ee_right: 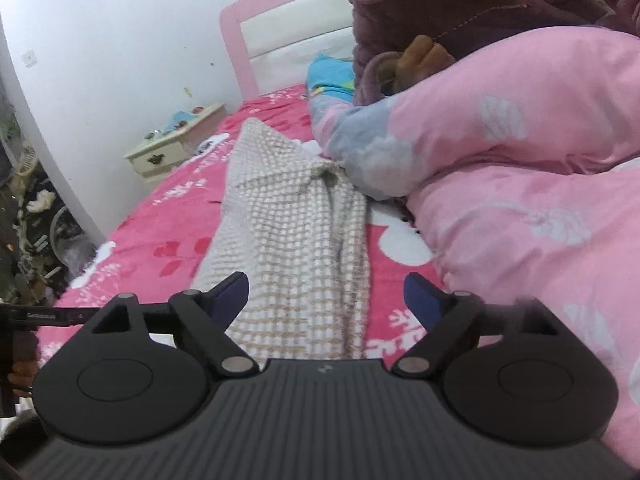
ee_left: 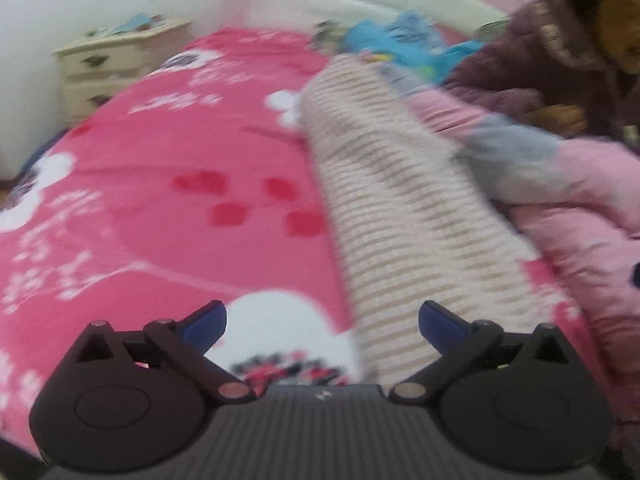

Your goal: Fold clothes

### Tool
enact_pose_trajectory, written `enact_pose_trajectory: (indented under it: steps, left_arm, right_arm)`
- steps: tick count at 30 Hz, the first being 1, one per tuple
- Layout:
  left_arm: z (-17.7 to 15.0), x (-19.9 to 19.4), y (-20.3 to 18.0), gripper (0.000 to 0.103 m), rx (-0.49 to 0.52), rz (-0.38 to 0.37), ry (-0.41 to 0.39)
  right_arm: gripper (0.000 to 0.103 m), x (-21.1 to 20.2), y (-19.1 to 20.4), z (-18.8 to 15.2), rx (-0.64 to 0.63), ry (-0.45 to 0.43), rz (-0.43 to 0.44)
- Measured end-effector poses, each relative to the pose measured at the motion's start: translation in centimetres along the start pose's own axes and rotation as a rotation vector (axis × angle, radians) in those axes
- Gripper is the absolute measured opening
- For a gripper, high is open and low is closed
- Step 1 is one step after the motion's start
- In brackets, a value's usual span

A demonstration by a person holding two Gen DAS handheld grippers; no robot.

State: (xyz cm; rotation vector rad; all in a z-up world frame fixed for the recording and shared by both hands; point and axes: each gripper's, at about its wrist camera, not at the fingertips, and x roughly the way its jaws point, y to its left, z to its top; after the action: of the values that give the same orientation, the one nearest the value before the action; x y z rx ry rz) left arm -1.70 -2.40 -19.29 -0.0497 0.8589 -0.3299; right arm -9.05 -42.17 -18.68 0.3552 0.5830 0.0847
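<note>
Home bedroom, pink bed frame (ee_right: 240, 40), pink floral bedsheet (ee_left: 160, 160), cream nightstand (ee_left: 108, 60), pink quilt (ee_right: 520, 160)

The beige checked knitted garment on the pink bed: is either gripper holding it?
No, the beige checked knitted garment lies free on the bed, both grippers open.

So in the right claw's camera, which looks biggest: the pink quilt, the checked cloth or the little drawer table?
1. Pink quilt, biggest.
2. Checked cloth.
3. Drawer table, smallest, though it stands farthest from the camera, so it may only look that tiny.
</note>
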Motion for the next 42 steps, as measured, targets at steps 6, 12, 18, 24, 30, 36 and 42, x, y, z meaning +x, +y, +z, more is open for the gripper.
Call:
enact_pose_trajectory:
  steps: [6, 12, 18, 24, 30, 36, 42]
  left_arm:
    - [1.2, 2.2, -3.6, 0.103, 0.056, -0.057, -0.037]
    - [1.5, 7.1, -6.8, 0.102, 0.17, 0.074, -0.005]
    - [0.3, 9.8, -9.6, 0.098, 0.251, 0.055, 0.018]
    - [-1.4, 11.8, -11.3, 0.08, 0.306, 0.008, 0.041]
    - [-1.9, 12.4, -11.2, 0.075, 0.295, -0.011, 0.033]
    - [-2.3, 12.6, -11.0, 0.075, 0.296, -0.025, 0.012]
    - [-1.9, 11.8, -11.3, 0.063, 0.328, -0.047, -0.041]
  right_arm:
    - [0.102, -0.6, -0.1, 0.4, 0.075, -0.036, 0.058]
    - [0.102, 2.9, -1.3, 0.8, 0.124, -0.014, 0.043]
    - [0.074, 11.5, -1.3, 1.8, 0.078, 0.088, -0.124]
    - [0.044, 18.9, -0.2, 3.0, 0.054, 0.097, -0.016]
    - [0.026, 24.8, 0.1, 5.0, 0.024, 0.082, -0.017]
    - [0.023, 30.1, -0.7, 6.5, 0.009, 0.146, 0.021]
    - [0.005, 27.6, -1.2, 7.7, 0.034, 0.046, 0.068]
